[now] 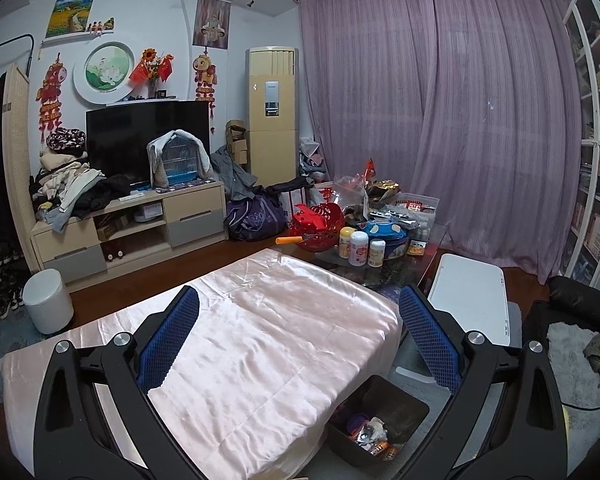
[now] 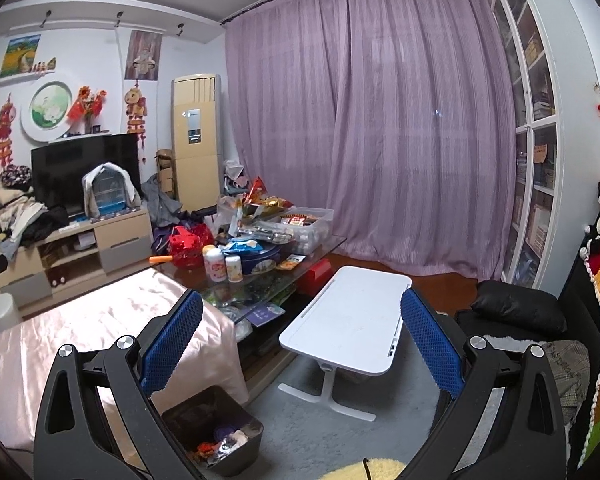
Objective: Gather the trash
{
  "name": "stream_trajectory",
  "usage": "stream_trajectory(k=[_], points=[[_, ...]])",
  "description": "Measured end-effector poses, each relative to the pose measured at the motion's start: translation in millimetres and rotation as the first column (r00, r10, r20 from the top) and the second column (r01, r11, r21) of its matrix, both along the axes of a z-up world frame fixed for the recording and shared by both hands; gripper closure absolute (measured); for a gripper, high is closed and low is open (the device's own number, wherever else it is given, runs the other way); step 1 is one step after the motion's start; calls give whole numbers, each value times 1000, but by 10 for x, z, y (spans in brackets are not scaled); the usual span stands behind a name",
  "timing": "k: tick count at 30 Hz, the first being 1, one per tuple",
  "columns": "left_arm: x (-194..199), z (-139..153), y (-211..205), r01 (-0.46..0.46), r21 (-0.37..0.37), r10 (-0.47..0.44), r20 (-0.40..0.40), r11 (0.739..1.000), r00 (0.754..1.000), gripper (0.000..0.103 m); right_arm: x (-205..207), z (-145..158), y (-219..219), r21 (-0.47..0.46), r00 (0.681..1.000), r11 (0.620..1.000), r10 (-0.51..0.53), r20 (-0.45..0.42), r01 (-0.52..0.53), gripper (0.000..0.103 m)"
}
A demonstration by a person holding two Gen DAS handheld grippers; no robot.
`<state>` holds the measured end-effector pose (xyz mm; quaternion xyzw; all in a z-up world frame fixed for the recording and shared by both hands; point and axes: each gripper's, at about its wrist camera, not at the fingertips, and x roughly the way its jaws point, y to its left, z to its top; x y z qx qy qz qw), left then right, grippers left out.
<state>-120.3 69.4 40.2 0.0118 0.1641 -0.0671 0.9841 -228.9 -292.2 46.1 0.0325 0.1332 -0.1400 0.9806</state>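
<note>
Above the pink-covered surface [image 1: 260, 320], your left tool [image 1: 298, 332] and right tool [image 2: 302, 340] hang spread, empty; a careless swing could tip the near trash bin [image 2: 212, 428].

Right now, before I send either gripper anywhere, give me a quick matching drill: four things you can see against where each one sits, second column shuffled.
Things:
1. dark trash bin
2. birdcage
3. white lap desk
4. blue cookie tin

Places:
A. on the TV cabinet, in front of the TV, with a cloth draped over it
B. on the grey rug, to the right of the glass table
C. on the floor by the corner of the pink-covered table
D. on the glass table, behind three small bottles

Pairs: 1-C, 2-A, 3-B, 4-D
</note>
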Motion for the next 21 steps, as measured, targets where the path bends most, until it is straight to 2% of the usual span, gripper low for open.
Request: stream_trajectory(k=[21], points=[[-66, -6, 40, 22, -28, -22, 10, 999, 1000, 8, 74, -30, 104, 18, 999, 999, 41, -10, -41, 3]])
